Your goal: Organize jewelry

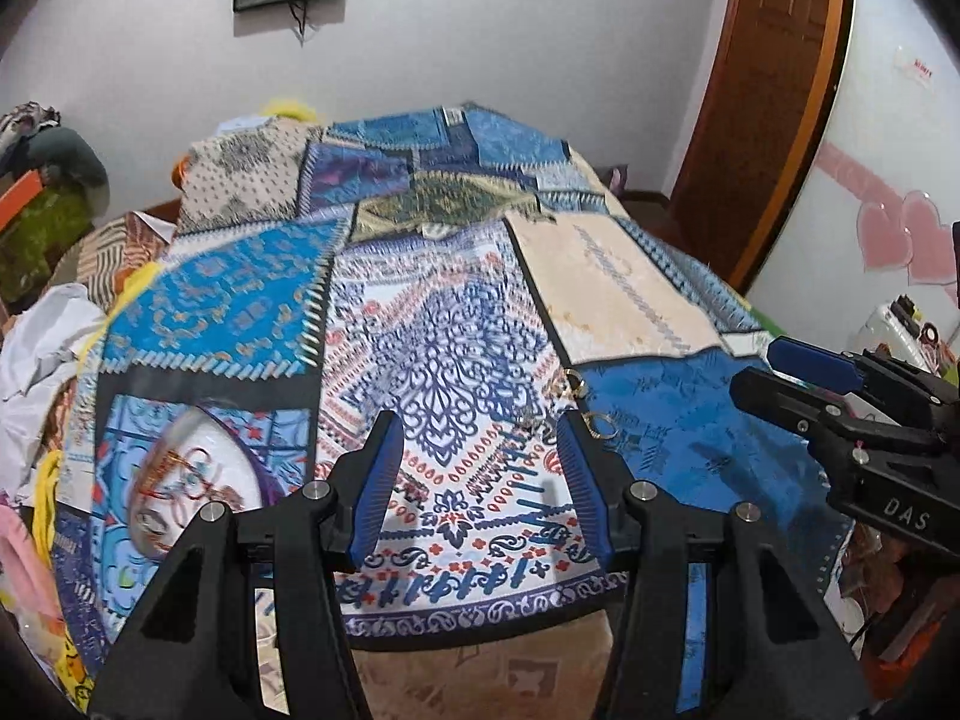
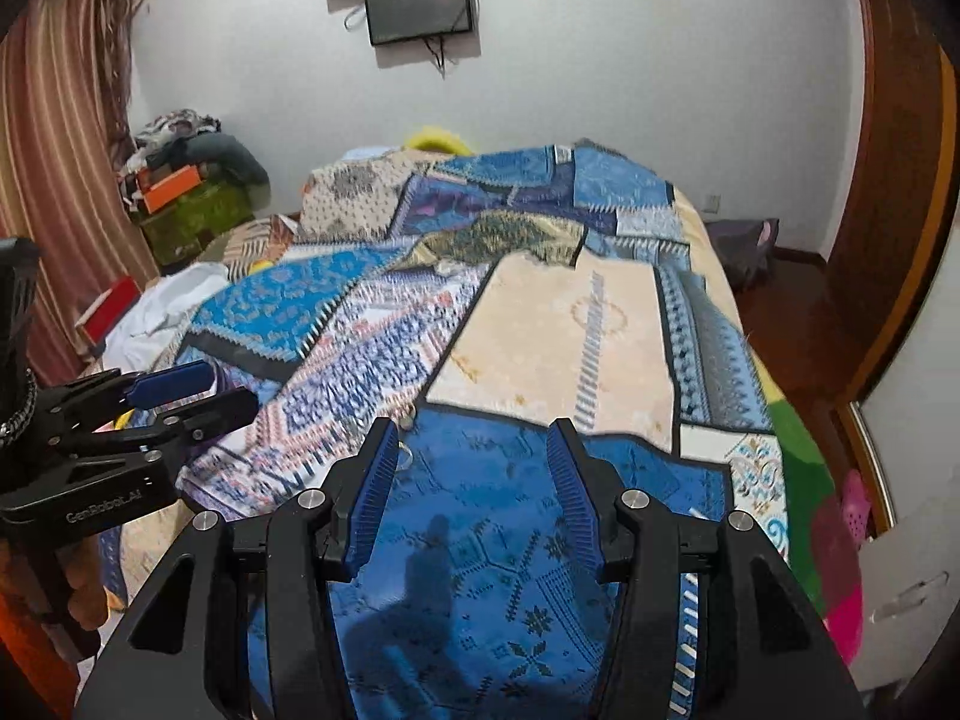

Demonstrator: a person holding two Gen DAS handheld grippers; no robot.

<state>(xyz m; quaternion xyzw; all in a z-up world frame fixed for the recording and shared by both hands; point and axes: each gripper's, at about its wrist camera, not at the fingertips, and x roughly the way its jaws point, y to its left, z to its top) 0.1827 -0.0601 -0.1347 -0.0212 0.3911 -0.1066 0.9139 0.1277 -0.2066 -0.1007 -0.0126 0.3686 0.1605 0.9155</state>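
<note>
Several small gold and silver rings point(image 1: 602, 423) lie loose on the patterned bedspread point(image 1: 456, 360), just past the right fingertip of my left gripper point(image 1: 477, 426). The left gripper hovers over the cloth, open, with nothing between its blue pads. A white dish point(image 1: 192, 480) holding reddish-gold jewelry sits to its left, blurred. My right gripper point(image 2: 471, 429) is open and empty above a blue patch of the spread point(image 2: 480, 540). A small pale trinket point(image 2: 410, 414) lies just beyond its left fingertip. Each gripper shows from the side in the other's view: the right gripper point(image 1: 756, 369) and the left gripper point(image 2: 231, 387).
The bed fills both views, with a cream panel point(image 2: 540, 348) further back. White cloth point(image 1: 42, 348) and clutter pile up at the left edge. A wooden door point(image 1: 762, 96) stands at the right, and dark screens point(image 2: 420, 0) hang on the far wall.
</note>
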